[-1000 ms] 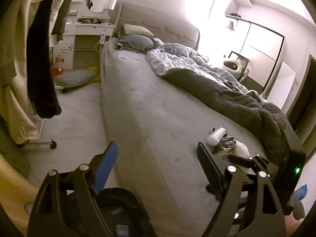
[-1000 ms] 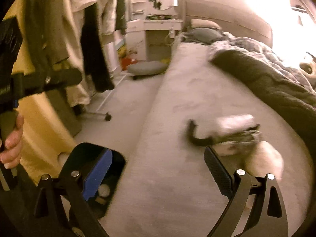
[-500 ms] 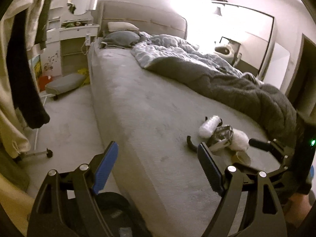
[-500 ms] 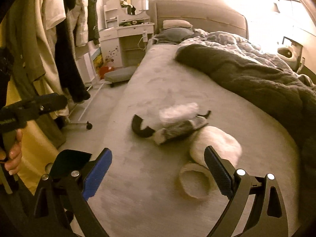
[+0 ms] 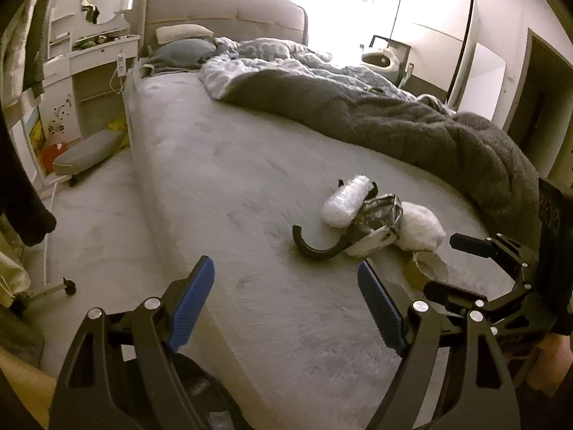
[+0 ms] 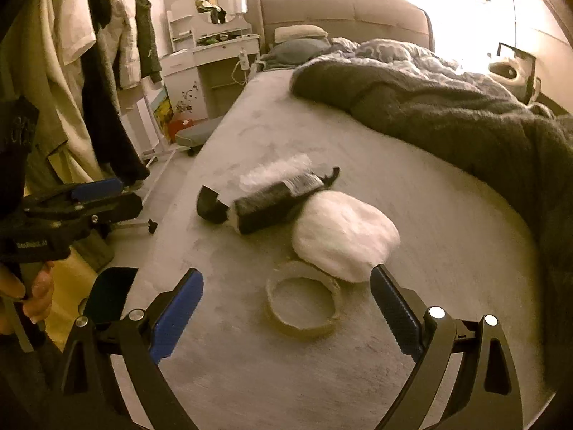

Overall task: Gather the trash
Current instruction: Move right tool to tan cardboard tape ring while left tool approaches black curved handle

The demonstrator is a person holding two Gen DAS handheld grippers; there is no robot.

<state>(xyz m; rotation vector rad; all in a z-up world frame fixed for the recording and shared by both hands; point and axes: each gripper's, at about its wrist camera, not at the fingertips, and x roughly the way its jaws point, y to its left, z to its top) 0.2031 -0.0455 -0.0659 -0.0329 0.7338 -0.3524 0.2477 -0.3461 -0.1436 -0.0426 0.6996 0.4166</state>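
Both claws gape wide w/ nothing between the pads: left gripper (image 5: 285, 306) hangs over the near bed (image 5: 222, 186) edge, right gripper (image 6: 286, 310) just above a tan tape ring (image 6: 302, 304) on the mattress. Trash sits together mid-bed, near the foot: white wad (image 6: 343, 236) touching the ring's far side, dark wrapped roll (image 6: 272, 204) & clear plastic bundle (image 6: 275, 172) just left/far of it, black curved strip (image 5: 315, 247) at the left end. Grey blanket (image 6: 447, 114) is bunched far right.
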